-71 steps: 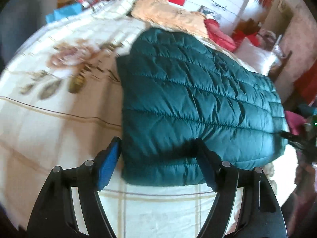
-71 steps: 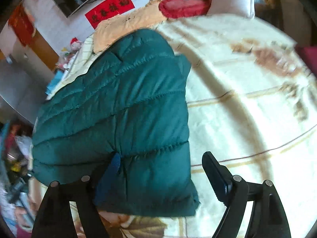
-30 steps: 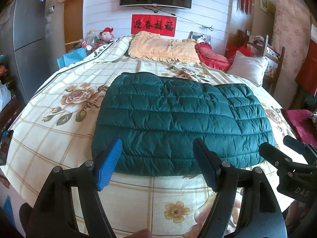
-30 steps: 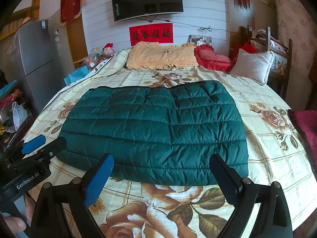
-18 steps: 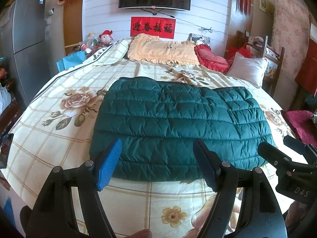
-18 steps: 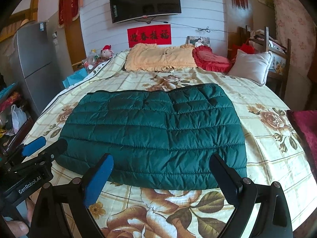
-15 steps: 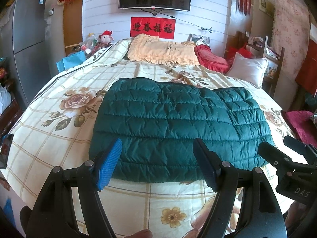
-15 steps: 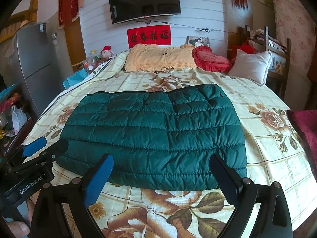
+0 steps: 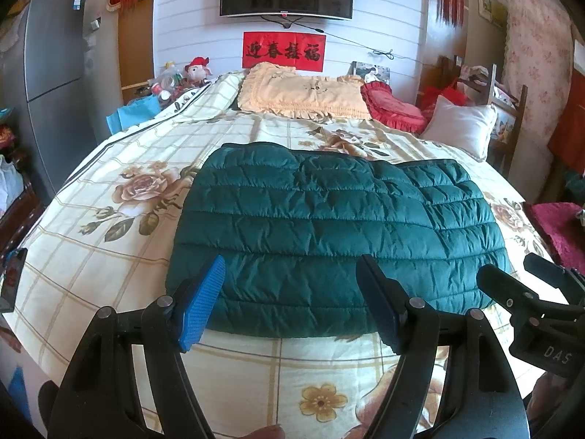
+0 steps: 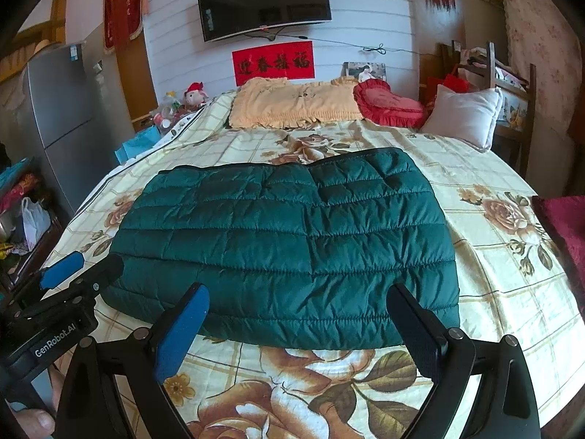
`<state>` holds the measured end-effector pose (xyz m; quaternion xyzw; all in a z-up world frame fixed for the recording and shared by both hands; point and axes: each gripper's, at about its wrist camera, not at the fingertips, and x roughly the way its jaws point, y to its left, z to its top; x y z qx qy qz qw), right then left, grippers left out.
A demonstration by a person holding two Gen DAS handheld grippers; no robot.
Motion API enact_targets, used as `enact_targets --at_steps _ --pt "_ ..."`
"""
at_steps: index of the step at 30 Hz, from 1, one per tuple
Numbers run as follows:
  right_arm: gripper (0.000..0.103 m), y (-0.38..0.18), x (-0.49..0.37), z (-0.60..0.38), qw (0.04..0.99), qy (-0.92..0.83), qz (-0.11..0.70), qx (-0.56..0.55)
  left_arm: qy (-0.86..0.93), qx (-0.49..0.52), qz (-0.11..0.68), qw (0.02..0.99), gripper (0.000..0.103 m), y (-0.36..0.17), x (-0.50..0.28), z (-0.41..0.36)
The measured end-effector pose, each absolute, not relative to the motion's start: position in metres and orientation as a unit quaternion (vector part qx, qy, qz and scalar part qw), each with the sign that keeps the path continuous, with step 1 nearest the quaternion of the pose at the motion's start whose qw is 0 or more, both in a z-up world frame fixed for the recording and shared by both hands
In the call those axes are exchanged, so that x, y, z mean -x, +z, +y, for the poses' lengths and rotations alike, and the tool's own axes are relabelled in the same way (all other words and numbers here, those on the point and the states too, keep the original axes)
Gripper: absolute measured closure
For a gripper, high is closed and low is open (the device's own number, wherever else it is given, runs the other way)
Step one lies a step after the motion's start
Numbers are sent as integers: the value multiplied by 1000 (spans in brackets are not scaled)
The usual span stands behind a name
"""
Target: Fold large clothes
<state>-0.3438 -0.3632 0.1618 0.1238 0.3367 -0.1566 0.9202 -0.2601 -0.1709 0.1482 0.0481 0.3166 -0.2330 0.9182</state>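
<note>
A dark green quilted jacket [image 9: 329, 234] lies folded into a wide flat rectangle on the flowered bed cover [image 9: 109, 241]. It also shows in the right wrist view [image 10: 292, 245]. My left gripper [image 9: 290, 285] is open and empty, held back above the bed's near edge in front of the jacket's near hem. My right gripper [image 10: 296, 311] is open and empty, also just short of the near hem. Each gripper shows in the other's view, the right one [image 9: 526, 292] at the right side and the left one [image 10: 73, 274] at the left side.
Pillows sit at the head of the bed: a peach one [image 9: 303, 91], a red one [image 9: 391, 106] and a white one [image 9: 457, 128]. A grey fridge [image 9: 51, 84] stands left. A wooden chair [image 9: 504, 109] and a dark red cloth [image 10: 563, 226] are right.
Both grippers have pulled back from the jacket and levelled out; they were close over its near corners 2.4 s ago. In the last half second almost nothing moved.
</note>
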Motion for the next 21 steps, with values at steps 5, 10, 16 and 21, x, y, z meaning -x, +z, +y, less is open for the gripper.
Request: enact_targets --at_steps 5,10,16,21 --pt "6 160 343 -363 920 -155 338 -126 -233 -48 317 918 28 147 261 -171" --pt "6 158 342 -365 919 -154 340 -131 -233 -49 317 918 28 147 261 -172" --pt "6 157 342 -365 918 -153 341 -133 -236 -50 308 920 28 146 262 -172" --pt "6 153 341 -366 916 -152 344 -139 -235 -48 305 922 28 143 257 -170"
